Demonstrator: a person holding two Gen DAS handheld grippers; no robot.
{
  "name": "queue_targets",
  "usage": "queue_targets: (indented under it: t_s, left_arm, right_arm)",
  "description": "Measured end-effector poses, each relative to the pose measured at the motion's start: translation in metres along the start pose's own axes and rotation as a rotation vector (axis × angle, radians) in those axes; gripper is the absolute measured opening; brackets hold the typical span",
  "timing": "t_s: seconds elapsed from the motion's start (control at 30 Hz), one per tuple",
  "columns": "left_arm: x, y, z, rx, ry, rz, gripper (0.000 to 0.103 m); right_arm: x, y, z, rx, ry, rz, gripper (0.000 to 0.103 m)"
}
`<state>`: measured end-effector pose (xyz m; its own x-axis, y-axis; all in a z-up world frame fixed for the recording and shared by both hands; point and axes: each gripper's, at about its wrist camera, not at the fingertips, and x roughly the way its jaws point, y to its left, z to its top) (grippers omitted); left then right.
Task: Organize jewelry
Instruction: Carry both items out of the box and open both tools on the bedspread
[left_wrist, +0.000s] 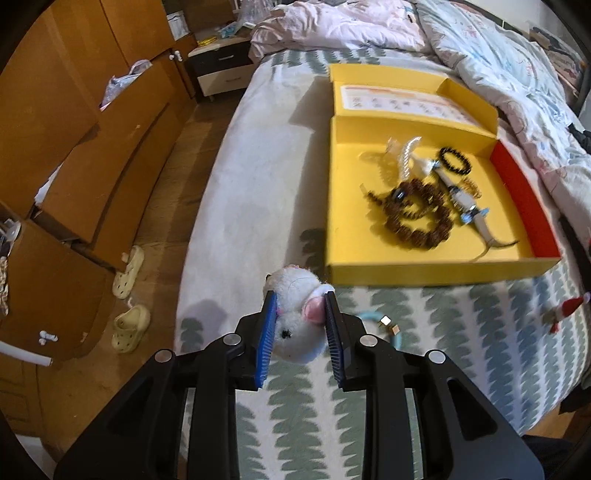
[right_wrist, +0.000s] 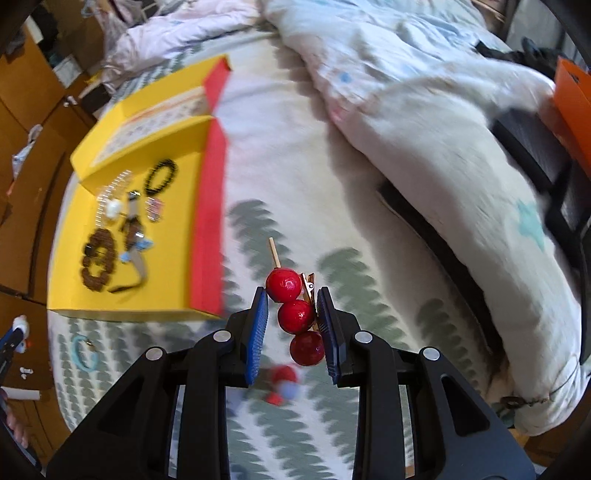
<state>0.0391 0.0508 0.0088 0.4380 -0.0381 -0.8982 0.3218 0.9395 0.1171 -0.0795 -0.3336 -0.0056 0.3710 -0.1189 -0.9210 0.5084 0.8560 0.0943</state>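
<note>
Left hand-held gripper is clamped on a small white plush mouse charm with pink ears, held above the bed, just short of the open yellow cardboard box. Soft and light, it squashes under the pads, so grip the body, not an ear

Right hand-held gripper is clamped on a hair clip made as three glossy red balls on a thin stick. Balls look hard and slippery, likely to roll, and the stick may snap, so hold across the metal clip at the back

Brown bead bracelets already lie in the box
</note>
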Motion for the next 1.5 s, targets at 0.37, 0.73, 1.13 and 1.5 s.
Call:
queue_targets:
  t_s: [0.37,0.73,1.13,1.5]
  left_arm:
    - [0.048,0.027,-0.034,-0.034,0.115,0.042,0.027]
    - [0.072,0.021,-0.036,-0.029,0.17,0.047,0.028]
    - [0.059,0.005,-0.032,-0.01,0.122,0.056,0.049]
    - [0.013,-0.009,-0.015,-0.017,-0.002,-0.002,0.074]
  right_arm:
    - [0.039,-0.038,-0.012,0.058,0.091,-0.034,0.029]
    - [0.055,-0.04,-0.014,0.059,0.131,-0.06,0.029]
    - [0.045,-0.041,-0.01,0.067,0.109,-0.055,0.032]
    - [-0.01,0.01,-0.003,-0.002,-0.048,0.046,0.057]
